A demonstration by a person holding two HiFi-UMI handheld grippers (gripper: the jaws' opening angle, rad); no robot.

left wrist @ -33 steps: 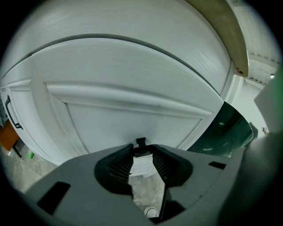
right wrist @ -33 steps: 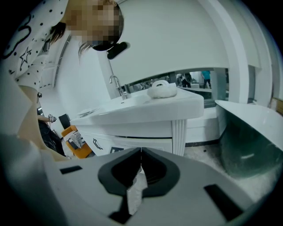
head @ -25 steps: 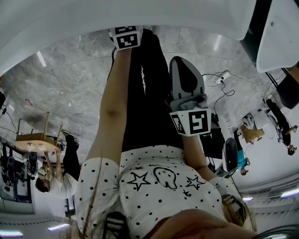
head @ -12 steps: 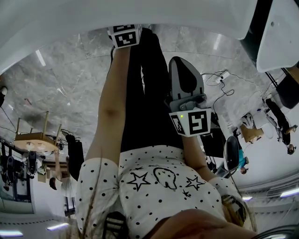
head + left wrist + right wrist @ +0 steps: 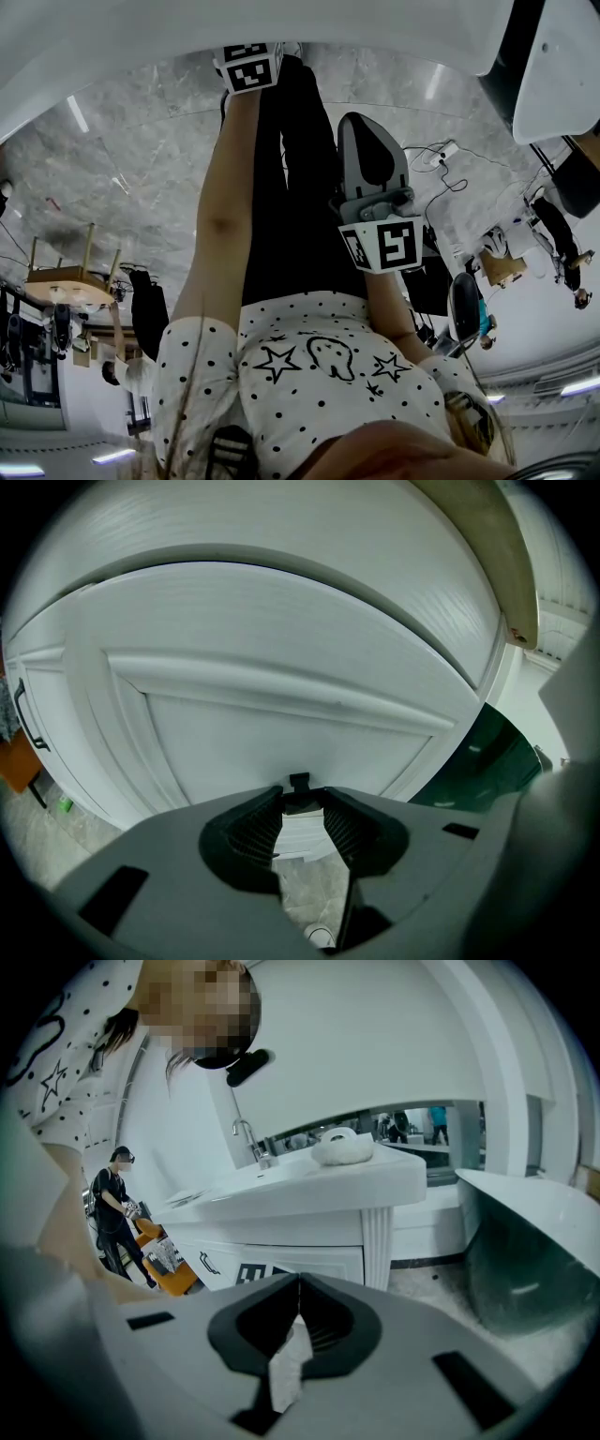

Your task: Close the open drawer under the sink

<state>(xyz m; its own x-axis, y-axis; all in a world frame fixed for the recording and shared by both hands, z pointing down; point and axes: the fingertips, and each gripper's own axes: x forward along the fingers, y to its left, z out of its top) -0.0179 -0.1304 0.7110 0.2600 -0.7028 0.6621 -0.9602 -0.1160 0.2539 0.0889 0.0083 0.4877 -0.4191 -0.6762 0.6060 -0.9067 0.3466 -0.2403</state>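
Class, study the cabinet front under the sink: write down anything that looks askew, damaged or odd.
Nothing stands out. The cabinet front looks whole, with nothing spilled, and the left claw is open just before it. I cannot tell whether it is fully shut.

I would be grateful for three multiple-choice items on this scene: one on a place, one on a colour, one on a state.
1. What does the left tool point at?
A. a white panelled front
B. a wooden chair
C. a window

2. The shirt of the person holding the tools is:
A. plain black
B. white with black dots and stars
C. red striped

3. The right tool has its jaws:
A. wide apart
B. together
C. clamped on a handle

Answers: 1 A, the panel fills that tool's view; 2 B, as the head view shows; 3 B, the tips meet with nothing between.
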